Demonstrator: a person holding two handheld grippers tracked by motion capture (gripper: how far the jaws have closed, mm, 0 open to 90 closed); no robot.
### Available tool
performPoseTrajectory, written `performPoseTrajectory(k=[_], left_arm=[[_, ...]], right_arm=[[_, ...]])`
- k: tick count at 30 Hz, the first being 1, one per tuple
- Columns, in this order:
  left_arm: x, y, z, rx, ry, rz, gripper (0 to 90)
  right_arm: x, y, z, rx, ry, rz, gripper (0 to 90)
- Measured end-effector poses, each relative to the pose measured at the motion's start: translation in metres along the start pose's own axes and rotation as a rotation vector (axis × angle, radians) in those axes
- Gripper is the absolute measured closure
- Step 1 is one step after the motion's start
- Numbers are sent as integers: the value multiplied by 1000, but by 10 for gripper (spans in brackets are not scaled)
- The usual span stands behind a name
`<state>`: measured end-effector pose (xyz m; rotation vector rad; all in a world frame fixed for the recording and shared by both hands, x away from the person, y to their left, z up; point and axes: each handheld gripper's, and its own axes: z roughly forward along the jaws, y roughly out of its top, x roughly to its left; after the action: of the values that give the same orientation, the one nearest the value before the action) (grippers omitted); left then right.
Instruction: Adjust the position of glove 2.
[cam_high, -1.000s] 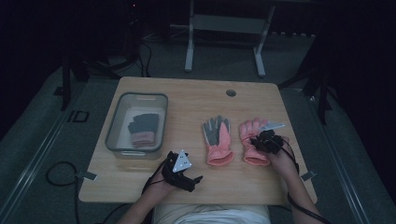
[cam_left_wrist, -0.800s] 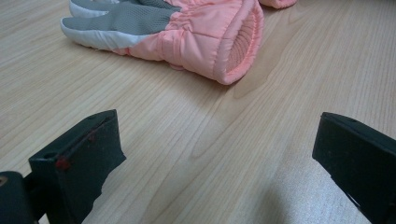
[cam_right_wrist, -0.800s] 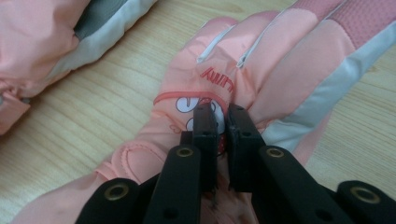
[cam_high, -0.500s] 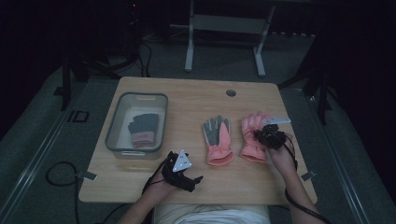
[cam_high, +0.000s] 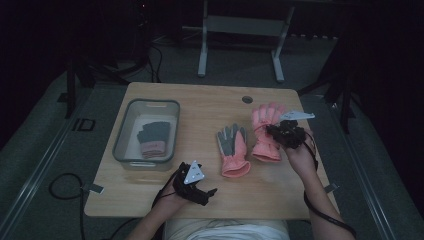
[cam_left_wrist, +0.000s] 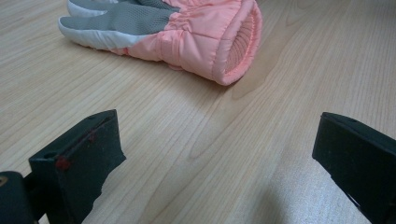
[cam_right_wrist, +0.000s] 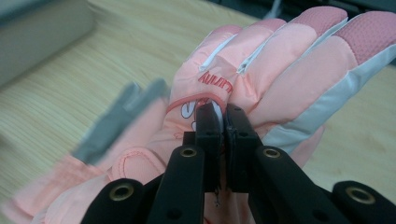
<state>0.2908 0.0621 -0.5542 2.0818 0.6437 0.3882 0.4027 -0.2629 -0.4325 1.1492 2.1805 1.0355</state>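
Observation:
Two pink gloves lie right of the table's middle. The palm-up one (cam_high: 233, 147) (cam_left_wrist: 187, 32) has a grey palm and rests flat, its cuff toward my left gripper. My right gripper (cam_high: 274, 131) (cam_right_wrist: 223, 116) is shut on the back of the other pink glove (cam_high: 264, 140) (cam_right_wrist: 289, 70), pinching a fold of fabric near its printed logo. This glove hangs partly raised off the wood. My left gripper (cam_high: 207, 192) (cam_left_wrist: 217, 130) rests near the table's front edge, open, with only bare wood between its jaws.
A clear plastic bin (cam_high: 122, 135) stands at the table's left, with a dark grey glove (cam_high: 152, 136) inside. A round cable hole (cam_high: 247, 99) sits near the far edge. A desk frame (cam_high: 240, 30) stands on the floor beyond.
My right gripper has risen with the pink glove pinched in it, pulling the glove up off the table. The left gripper has stayed put.

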Motion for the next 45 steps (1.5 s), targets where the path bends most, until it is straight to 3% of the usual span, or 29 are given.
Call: performPoseTrajectory(k=[1,4,5,7,10,15,19,29,34,40,45], left_arm=[[0,0,0,-1,0,4,10],[0,0,0,3,-1,8,10],[0,0,0,2,-1,8,10],[0,0,0,-3,1,4,10],[0,0,0,-4,0,3,10],[-1,0,0,-1,-2,7,10],[0,0,0,-1,-2,7,10],[-1,0,0,5,-5,10,10],[-1,-1,0,8,-5,9,10],[-1,-1,1,8,-5,7,10],[-1,-1,1,10,-9,5,10]], right_arm=[[11,11,-5,-29,21,-20,861],[18,19,-8,-43,42,-22,861],[26,26,-10,-57,51,-31,861],[30,29,-10,-63,57,-35,861],[50,38,-7,-69,86,-53,861],[69,40,1,-63,123,-68,860],[82,33,13,-23,144,-88,860],[79,17,32,40,182,-87,857],[74,5,50,97,194,-80,851],[69,-10,68,115,187,-56,825],[69,-13,72,102,188,-49,787]])
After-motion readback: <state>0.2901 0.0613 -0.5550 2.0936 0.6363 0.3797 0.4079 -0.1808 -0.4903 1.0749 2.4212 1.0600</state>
